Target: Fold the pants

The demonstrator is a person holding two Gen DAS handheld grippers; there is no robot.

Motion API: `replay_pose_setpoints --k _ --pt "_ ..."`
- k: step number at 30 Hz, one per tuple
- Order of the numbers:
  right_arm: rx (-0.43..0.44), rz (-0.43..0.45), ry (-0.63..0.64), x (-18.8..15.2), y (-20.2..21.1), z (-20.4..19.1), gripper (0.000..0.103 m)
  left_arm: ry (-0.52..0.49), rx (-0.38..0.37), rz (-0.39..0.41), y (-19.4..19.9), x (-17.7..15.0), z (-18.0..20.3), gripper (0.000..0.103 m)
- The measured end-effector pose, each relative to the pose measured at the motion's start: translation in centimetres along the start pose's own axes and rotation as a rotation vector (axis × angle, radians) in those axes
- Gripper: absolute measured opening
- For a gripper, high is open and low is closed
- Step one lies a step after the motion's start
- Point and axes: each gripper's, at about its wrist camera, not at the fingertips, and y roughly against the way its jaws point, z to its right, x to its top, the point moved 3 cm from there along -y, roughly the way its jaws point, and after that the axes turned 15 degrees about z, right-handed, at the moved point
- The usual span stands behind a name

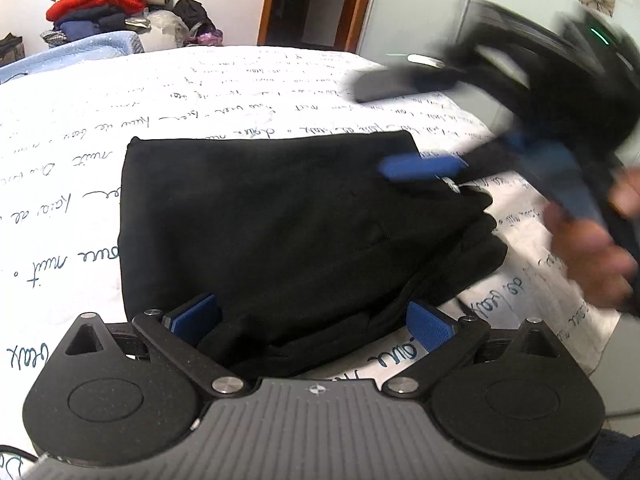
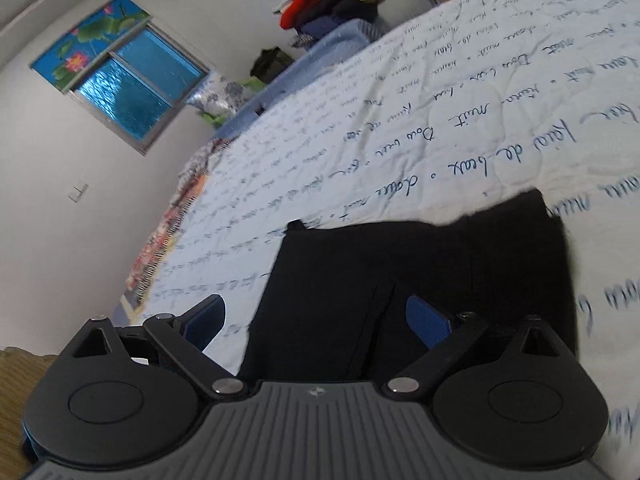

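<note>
The black pants point(image 1: 280, 232) lie folded into a compact block on the white bedspread with handwriting print point(image 1: 60, 168). My left gripper point(image 1: 312, 324) is open, its blue pads either side of the near edge of the pants. My right gripper point(image 1: 400, 128) shows blurred at the right of the left wrist view, open, its lower blue finger point(image 1: 420, 168) over the pants' far right corner. In the right wrist view the right gripper point(image 2: 316, 320) is open and empty above the pants point(image 2: 400, 280).
A pile of clothes point(image 1: 108, 4) and a light blue blanket point(image 1: 80, 48) sit beyond the bed's far edge. A doorway point(image 1: 316, 0) and a wardrobe door point(image 1: 460, 0) stand behind. A window point(image 2: 128, 84) is in the left wall.
</note>
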Motion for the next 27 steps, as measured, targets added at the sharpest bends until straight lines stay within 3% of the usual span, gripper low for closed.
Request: replay_pose_setpoints --k 2,5,7,10,14,17,20,22,23,24,27 --pt "-0.035 -0.008 -0.047 -1.8 1.2 1.7 0.098 0.02 -0.002 -0.001 0.1 0.2 -0.2 0.102" --pt "0.03 0.071 -0.153 -2.6 2.6 3.8 0.098 0.054 0.004 0.003 0.4 0.8 -0.6 0.098" --pt "0.013 0.08 -0.211 -1.0 3.3 3.4 0.098 0.069 0.01 0.014 0.9 1.9 -0.7 0.096" --pt "0.063 0.155 -0.19 2.2 4.1 2.1 0.098 0.058 0.004 0.089 1.8 4.6 -1.0 0.098" --pt "0.072 0.149 -0.239 5.2 1.4 2.3 0.102 0.044 0.037 0.171 0.2 8.1 -1.6 0.1" --pt "0.081 0.083 -0.373 5.8 -2.2 4.5 0.102 0.12 0.047 0.12 -3.7 9.3 -3.0 0.099" --pt "0.056 0.022 -0.478 5.3 -5.7 7.5 0.102 0.167 0.077 0.041 -7.8 8.5 -4.2 0.098" --pt "0.06 0.047 -0.527 4.9 -6.8 9.6 0.101 0.196 0.1 -0.031 -10.2 7.0 -5.3 0.099" --pt "0.085 0.082 -0.557 5.0 -6.5 10.3 0.101 0.203 0.102 -0.021 -10.6 6.5 -5.6 0.1" --pt "0.08 0.099 -0.579 5.0 -6.4 10.9 0.097 0.194 0.102 0.002 -10.5 6.4 -5.6 0.103" --pt "0.043 0.08 -0.519 4.5 -6.5 11.3 0.074 0.147 0.118 -0.007 -10.4 6.2 -5.1 0.103"
